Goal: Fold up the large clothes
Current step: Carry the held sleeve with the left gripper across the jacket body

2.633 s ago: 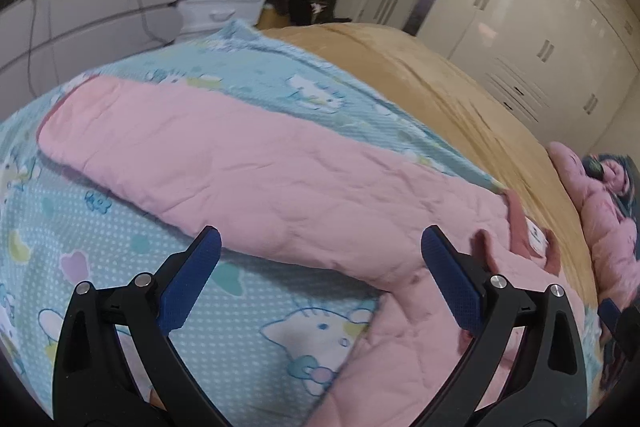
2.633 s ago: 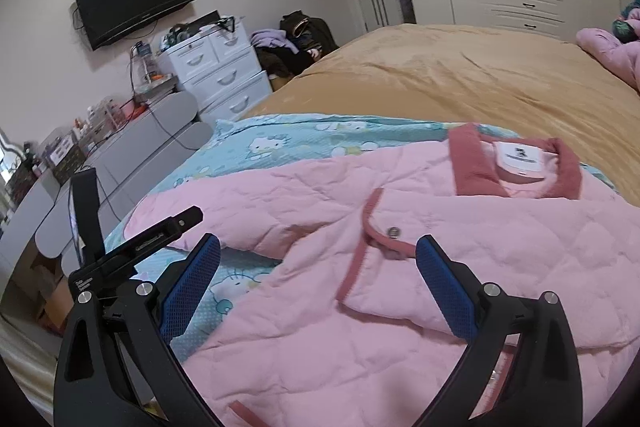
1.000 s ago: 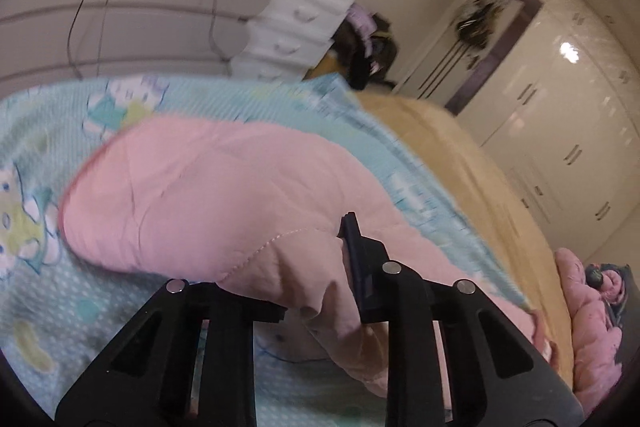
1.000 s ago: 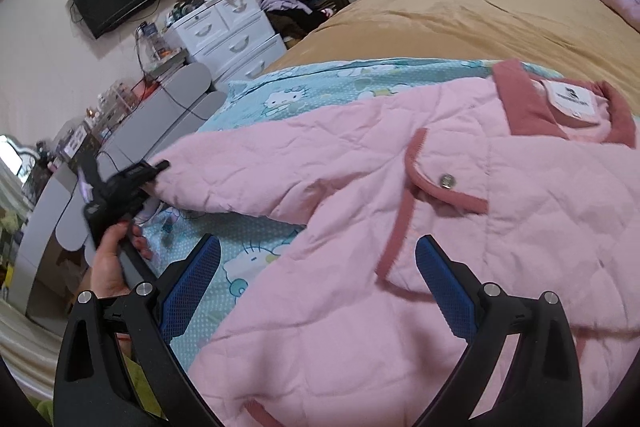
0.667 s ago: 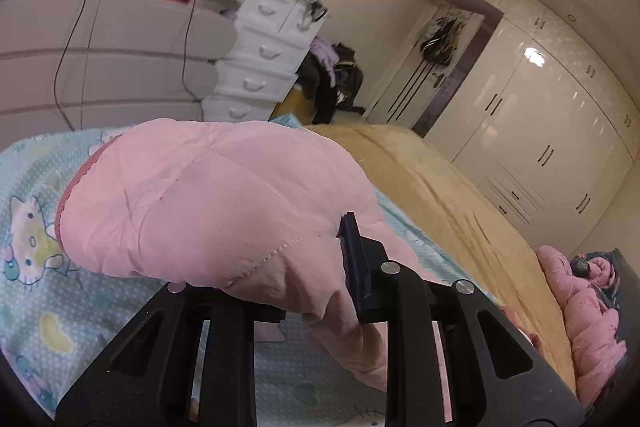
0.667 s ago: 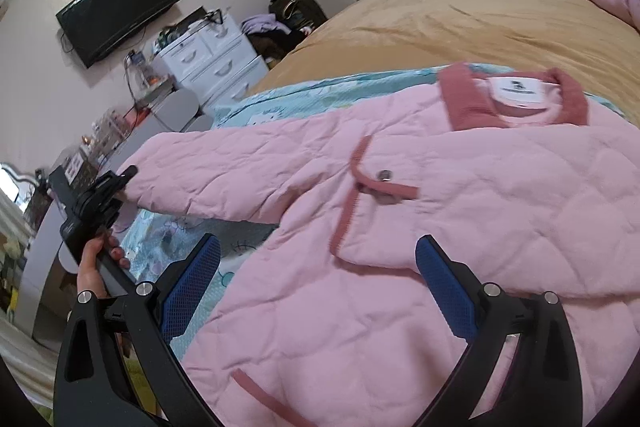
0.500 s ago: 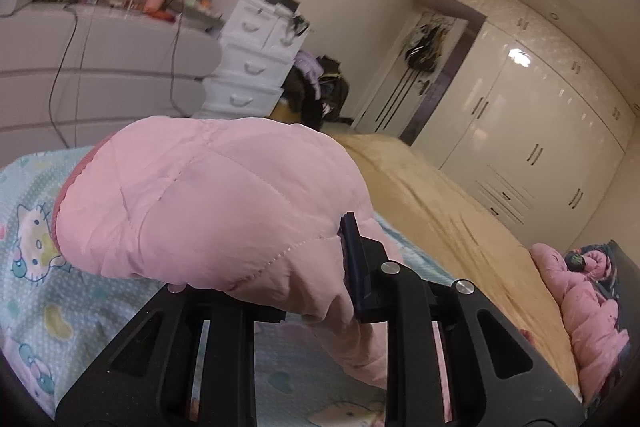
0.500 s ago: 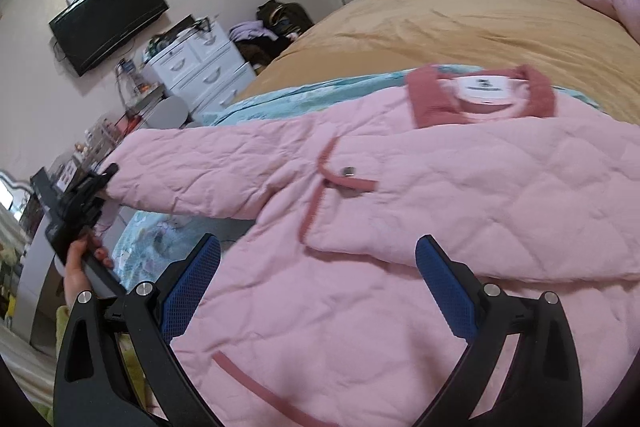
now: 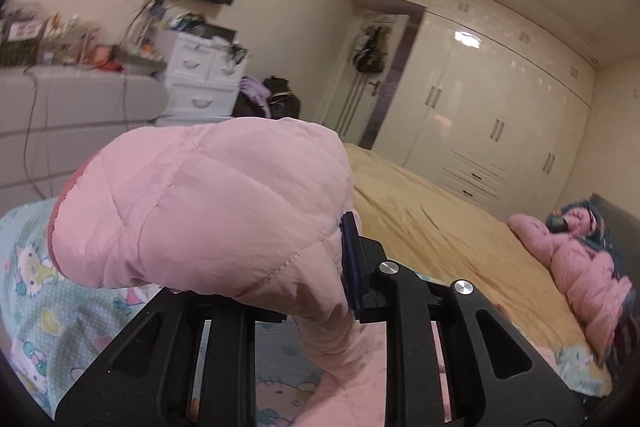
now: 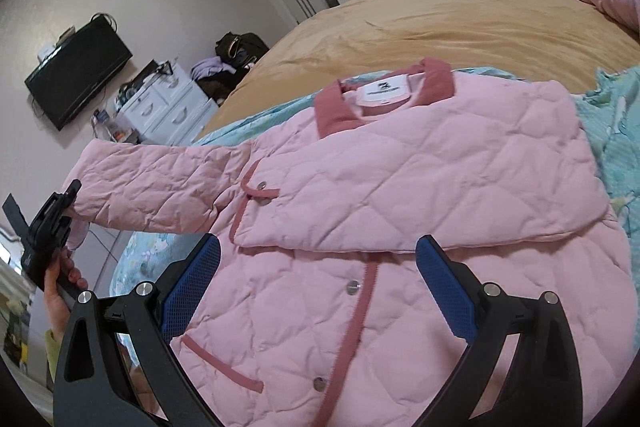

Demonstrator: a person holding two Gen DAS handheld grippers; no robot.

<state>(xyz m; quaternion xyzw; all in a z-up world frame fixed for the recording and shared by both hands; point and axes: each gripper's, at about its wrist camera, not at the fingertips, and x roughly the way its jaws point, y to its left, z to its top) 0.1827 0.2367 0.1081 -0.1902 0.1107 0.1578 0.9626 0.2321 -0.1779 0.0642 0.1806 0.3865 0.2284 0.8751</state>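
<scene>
Left claw [image 9: 320, 267] clamped around jacket sleeve [image 9: 208, 207]

pink jacket [image 10: 400, 195] on bed, sleeve [image 10: 160, 187] raised by left gripper [image 10: 68, 197]

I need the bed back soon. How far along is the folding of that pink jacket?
Early to midway. The far sleeve already lies folded across the chest of the pink jacket, which is spread flat on the cartoon sheet. In hand: the left claw is shut on the near sleeve, lifted off the bed. The right claw hovers open. Left: lay that sleeve across, then fold the body.
</scene>
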